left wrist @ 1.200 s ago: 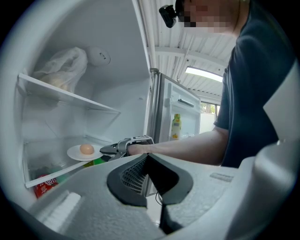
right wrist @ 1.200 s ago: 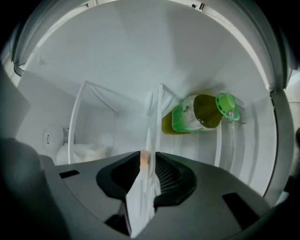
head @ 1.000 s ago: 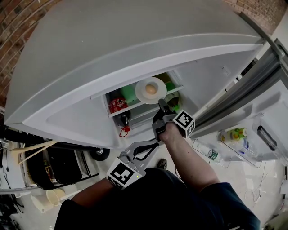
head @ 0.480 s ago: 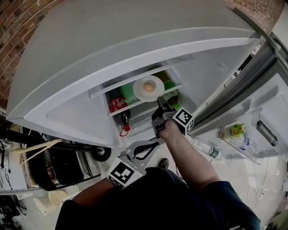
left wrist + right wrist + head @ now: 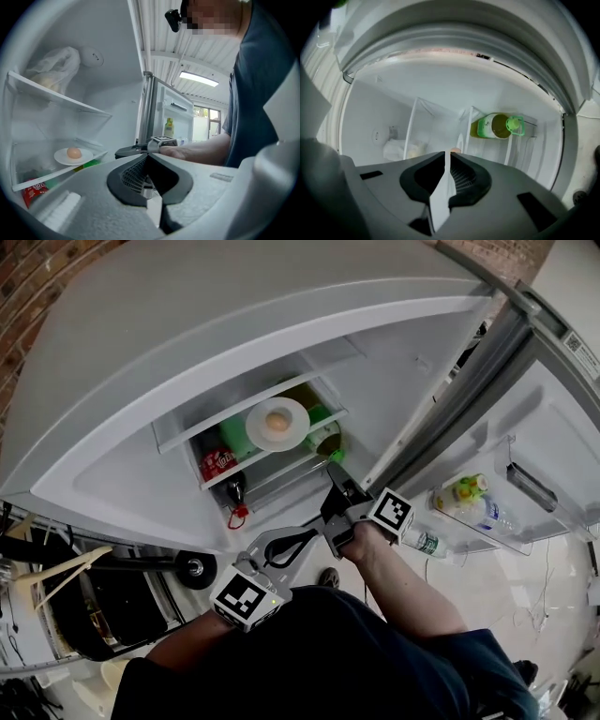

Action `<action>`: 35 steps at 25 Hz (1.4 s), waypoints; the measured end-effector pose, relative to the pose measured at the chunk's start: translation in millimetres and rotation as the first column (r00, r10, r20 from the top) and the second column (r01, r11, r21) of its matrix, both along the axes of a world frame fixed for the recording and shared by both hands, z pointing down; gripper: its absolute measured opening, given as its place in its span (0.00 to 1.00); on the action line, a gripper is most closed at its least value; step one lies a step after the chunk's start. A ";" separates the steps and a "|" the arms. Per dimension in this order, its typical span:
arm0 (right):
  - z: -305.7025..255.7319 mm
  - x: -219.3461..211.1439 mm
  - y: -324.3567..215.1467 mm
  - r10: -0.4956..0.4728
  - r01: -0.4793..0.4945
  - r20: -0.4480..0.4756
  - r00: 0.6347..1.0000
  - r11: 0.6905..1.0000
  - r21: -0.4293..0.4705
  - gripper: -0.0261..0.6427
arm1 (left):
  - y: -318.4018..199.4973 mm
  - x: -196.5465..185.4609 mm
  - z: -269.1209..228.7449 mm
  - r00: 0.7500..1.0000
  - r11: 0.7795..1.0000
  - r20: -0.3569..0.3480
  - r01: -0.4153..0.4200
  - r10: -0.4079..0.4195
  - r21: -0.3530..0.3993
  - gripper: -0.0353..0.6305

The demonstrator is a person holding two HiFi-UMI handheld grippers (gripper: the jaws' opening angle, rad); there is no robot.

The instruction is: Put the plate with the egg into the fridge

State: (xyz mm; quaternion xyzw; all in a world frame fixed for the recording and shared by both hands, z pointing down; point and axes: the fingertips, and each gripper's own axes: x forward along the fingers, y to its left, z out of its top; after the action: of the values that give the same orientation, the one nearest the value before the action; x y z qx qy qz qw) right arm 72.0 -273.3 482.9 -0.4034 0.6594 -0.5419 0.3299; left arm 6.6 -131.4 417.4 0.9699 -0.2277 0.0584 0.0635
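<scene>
Fridge shelf [image 5: 47, 174] holds plate [image 5: 258, 433] w/ egg [image 5: 277, 423], ahead of empty R gripper [image 5: 332, 474], jaws just opened slightly.

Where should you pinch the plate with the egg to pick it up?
Pinch the plate by its front rim, coming in level from the fridge's open front. It lies flat on the shelf, and the egg sits mid-plate, clear of the rim.

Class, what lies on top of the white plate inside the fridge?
A single brown egg lies on the plate, near its middle; nothing else. The plate hides whatever is directly beneath it.
</scene>
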 end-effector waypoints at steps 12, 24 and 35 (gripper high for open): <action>-37.2 7.6 86.0 -0.090 0.101 -0.125 0.988 0.991 0.088 0.07 | 9.7 16.4 -17.2 0.996 0.996 -0.019 -0.085 0.085 0.025 0.06; -58.6 -3.1 153.8 -0.151 0.343 -0.544 0.826 0.899 0.271 0.06 | 26.8 23.0 -20.1 0.990 0.990 -0.012 -0.141 0.141 0.030 0.06; -72.3 -27.2 169.3 0.038 0.522 -0.853 0.520 0.776 0.353 0.06 | 38.3 18.6 -18.8 0.988 0.988 -0.008 -0.152 0.153 0.022 0.06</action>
State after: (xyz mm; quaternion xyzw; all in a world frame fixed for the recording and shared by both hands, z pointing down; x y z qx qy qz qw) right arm 44.8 -103.9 410.6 -0.3866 0.9161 -0.1062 0.0031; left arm 25.2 -93.0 398.7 0.9854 -0.1532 0.0559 0.0494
